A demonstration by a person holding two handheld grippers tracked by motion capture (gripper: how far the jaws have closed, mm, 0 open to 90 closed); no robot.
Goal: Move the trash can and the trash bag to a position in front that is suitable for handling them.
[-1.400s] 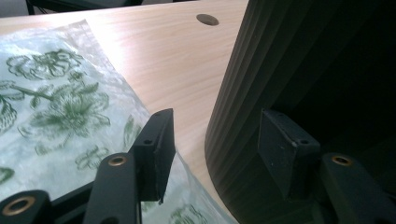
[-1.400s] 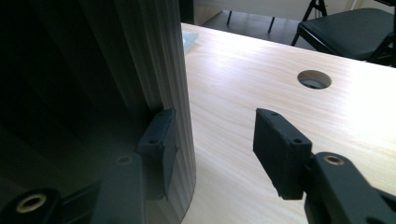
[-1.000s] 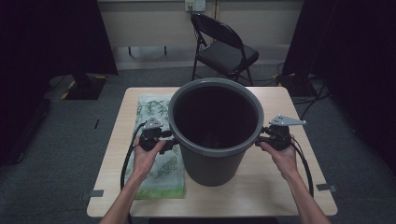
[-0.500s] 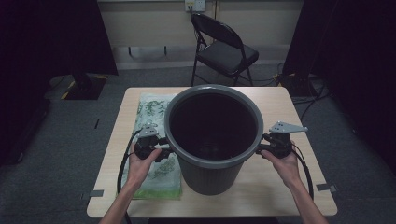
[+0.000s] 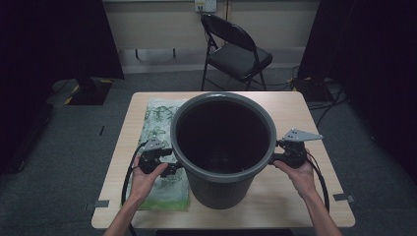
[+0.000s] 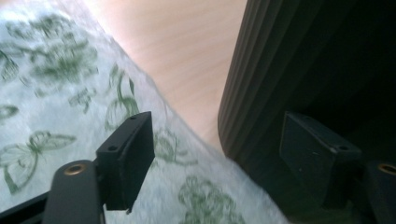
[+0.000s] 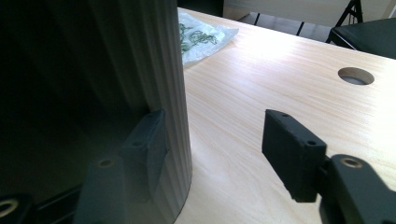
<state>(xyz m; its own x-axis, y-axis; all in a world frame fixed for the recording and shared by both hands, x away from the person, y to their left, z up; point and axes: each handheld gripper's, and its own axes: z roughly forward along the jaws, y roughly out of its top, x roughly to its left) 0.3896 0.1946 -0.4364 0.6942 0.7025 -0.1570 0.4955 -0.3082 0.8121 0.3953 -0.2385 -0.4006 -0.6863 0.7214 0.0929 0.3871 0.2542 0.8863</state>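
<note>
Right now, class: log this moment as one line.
bin: upright on table | left gripper: just opened, beside bin | right gripper: just opened, beside bin | bag: flat, left of bin

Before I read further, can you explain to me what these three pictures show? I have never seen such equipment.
A person sits at a wooden table and holds a hand tool with two black jaws in each hand: the left gripper and the right gripper. One picture is taken from above; the other two come from small cameras that ride on each tool and look along its jaws. On the table stand a large grey ribbed bin and, beside it, a plastic bag printed with green butterflies. Both pairs of jaws have just been opening. They stand apart at the bin's sides and hold nothing.
</note>
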